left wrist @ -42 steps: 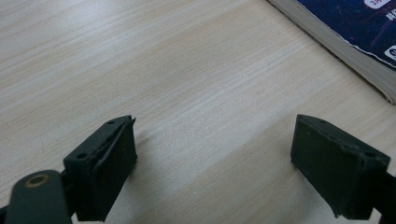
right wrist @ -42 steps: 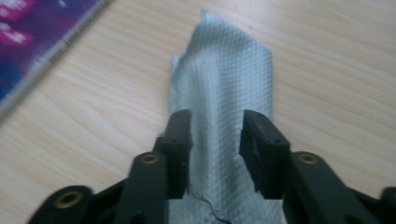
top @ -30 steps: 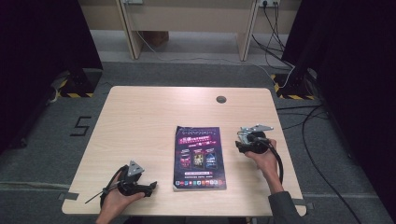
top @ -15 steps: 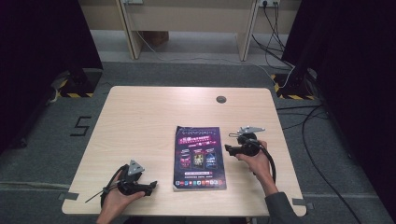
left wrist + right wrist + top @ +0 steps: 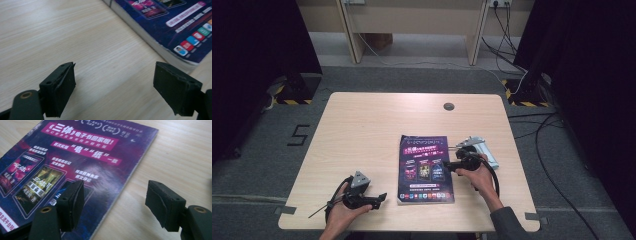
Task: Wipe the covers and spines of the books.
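The magazine [image 5: 425,169] lies flat, cover up, just below the middle of the high view, on the wooden table [image 5: 362,130]. In the right gripper view you can read large white characters on its purple cover, "三体" among them, then "电" and "纸" lower down; the small print is too fine to make out. In the left gripper view a row of coloured app icons runs along the near cover edge.

Your right gripper [image 5: 451,164] sits at the magazine's right edge, right of centre in the high view. Its jaws have just been opening and now stand wide, one over the cover and one over bare wood, the edge between them, nothing gripped. This reads as the approach to grasp or lift that edge: you'd need to lower the jaws so one pad slides under the cover before closing.

Your left gripper [image 5: 381,197] rests at the lower left of the high view, jaws wide and empty, near the magazine's lower-left corner
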Demonstrator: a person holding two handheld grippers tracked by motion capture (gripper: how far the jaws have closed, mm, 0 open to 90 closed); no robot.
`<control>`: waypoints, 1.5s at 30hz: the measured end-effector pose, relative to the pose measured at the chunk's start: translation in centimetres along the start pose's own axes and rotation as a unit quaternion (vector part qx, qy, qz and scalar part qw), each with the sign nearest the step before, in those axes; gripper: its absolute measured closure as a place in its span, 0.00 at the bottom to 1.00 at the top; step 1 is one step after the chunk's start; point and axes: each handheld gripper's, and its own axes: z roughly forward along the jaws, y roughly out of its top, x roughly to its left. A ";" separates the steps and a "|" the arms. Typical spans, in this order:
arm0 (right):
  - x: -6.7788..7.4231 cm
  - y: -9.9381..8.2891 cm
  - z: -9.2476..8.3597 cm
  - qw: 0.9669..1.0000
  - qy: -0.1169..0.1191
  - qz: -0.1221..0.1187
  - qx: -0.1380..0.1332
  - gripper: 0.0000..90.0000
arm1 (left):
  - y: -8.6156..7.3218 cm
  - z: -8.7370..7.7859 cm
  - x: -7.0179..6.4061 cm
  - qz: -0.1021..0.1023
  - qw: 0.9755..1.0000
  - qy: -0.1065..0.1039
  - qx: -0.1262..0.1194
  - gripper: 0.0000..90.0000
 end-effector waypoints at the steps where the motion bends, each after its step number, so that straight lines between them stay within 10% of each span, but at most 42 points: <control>1: 0.1 0.0 0.1 1.000 0.002 0.000 0.000 0.35 | 0.1 0.1 -0.1 0.000 1.000 -0.004 -0.003 0.19; 10: 1.0 0.1 1.4 1.000 -0.001 -0.007 0.012 0.35 | 1.4 1.4 -0.6 -0.028 0.999 -0.031 -0.024 0.19; 35: 2.0 0.0 2.2 1.000 -0.010 -0.014 0.007 0.30 | 3.6 5.0 -3.0 0.017 0.998 -0.066 -0.003 0.31; 45: 2.5 -0.1 2.1 1.000 0.005 -0.006 0.004 0.37 | 3.2 4.3 -3.2 0.028 0.998 -0.050 0.011 0.31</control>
